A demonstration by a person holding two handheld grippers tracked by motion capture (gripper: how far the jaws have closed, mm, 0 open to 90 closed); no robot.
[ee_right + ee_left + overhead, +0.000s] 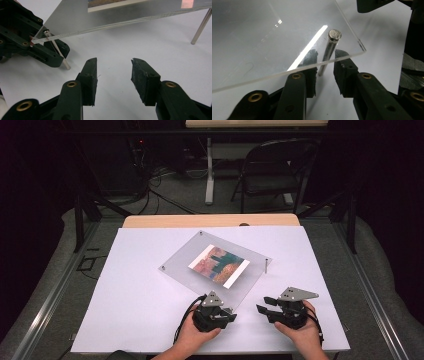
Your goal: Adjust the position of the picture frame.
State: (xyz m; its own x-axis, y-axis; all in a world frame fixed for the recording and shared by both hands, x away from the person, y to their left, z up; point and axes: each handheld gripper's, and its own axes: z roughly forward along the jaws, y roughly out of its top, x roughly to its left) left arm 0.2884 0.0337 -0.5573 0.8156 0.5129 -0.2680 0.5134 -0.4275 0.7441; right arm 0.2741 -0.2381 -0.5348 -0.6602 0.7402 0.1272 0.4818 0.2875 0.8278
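A clear acrylic plate (185,265) stands tilted across the white sheet on thin metal legs, with a colourful picture (219,266) under its middle. My left gripper (229,312) is at the plate's near corner. In the left gripper view its jaws (325,65) stand on either side of the corner's metal leg (329,47), under the plate's edge (287,30), with small gaps to the pads. My right gripper (263,306) hovers open and empty just right of that corner (113,67). It looks at the left gripper (53,53) and the leg (57,51).
Another leg (200,27) holds the plate's right corner (266,266). The white sheet (140,295) covers most of the table, whose wooden far edge (210,220) shows behind it. A folding chair (277,170) and floor cables lie beyond the table.
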